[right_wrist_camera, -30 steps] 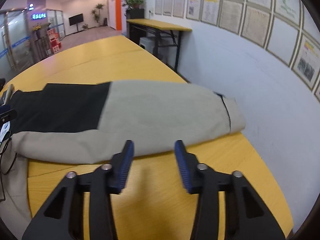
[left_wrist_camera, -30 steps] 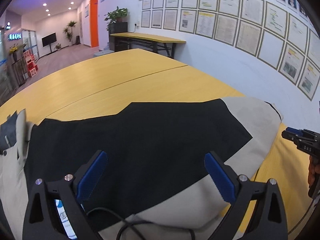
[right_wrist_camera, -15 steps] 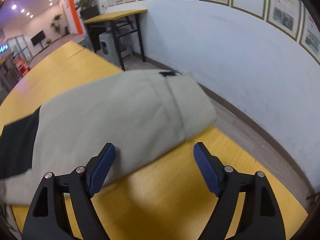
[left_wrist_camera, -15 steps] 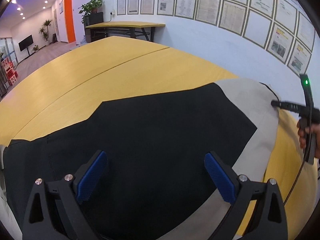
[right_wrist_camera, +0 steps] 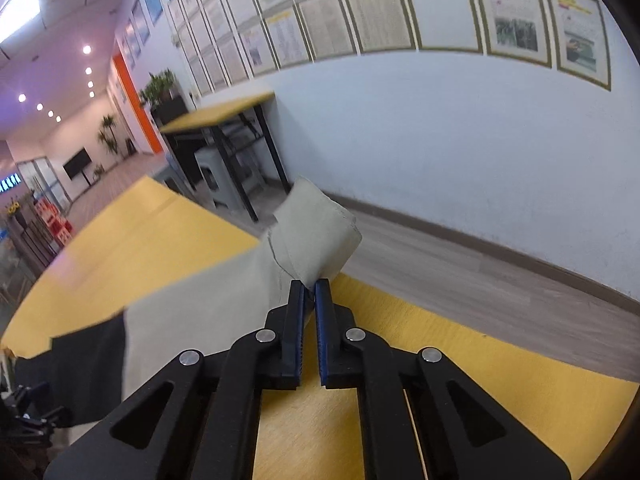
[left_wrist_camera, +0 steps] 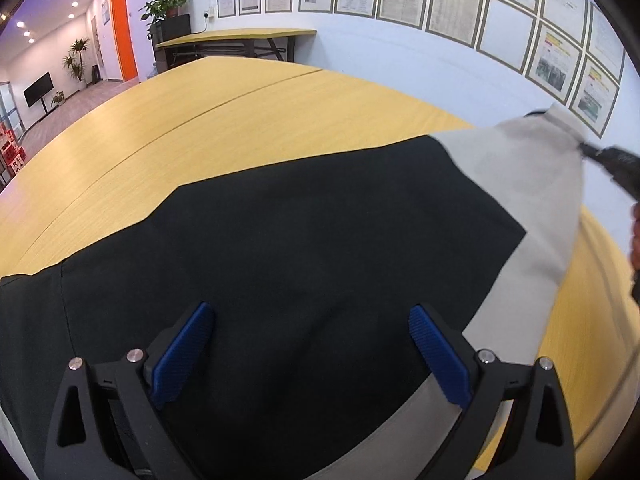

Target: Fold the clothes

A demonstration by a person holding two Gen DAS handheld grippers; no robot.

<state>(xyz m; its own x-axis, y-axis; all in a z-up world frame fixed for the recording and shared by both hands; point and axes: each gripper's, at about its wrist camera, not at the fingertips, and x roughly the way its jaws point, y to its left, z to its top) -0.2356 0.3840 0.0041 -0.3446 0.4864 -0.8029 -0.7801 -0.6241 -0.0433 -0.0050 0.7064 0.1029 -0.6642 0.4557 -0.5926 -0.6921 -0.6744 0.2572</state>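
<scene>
A black and beige garment (left_wrist_camera: 304,240) lies on the yellow table (left_wrist_camera: 224,120). Its beige sleeve (right_wrist_camera: 224,292) ends in a cuff (right_wrist_camera: 320,232). My right gripper (right_wrist_camera: 309,285) is shut on the sleeve just below the cuff and holds that end lifted off the table. In the left wrist view the right gripper's tip (left_wrist_camera: 612,160) shows at the raised cuff (left_wrist_camera: 560,120). My left gripper (left_wrist_camera: 310,320) is open and empty, its blue pads (left_wrist_camera: 180,356) spread wide just above the black body of the garment.
The table's far edge runs close to a white wall (right_wrist_camera: 460,140) hung with framed papers. A second yellow table (right_wrist_camera: 224,112) on black legs stands against that wall, with a grey stool (right_wrist_camera: 212,176) under it. A hand (left_wrist_camera: 635,236) shows at the right edge.
My right gripper has closed on the sleeve near the cuff and lifted it. My left gripper has moved further over the black part and stays open.
</scene>
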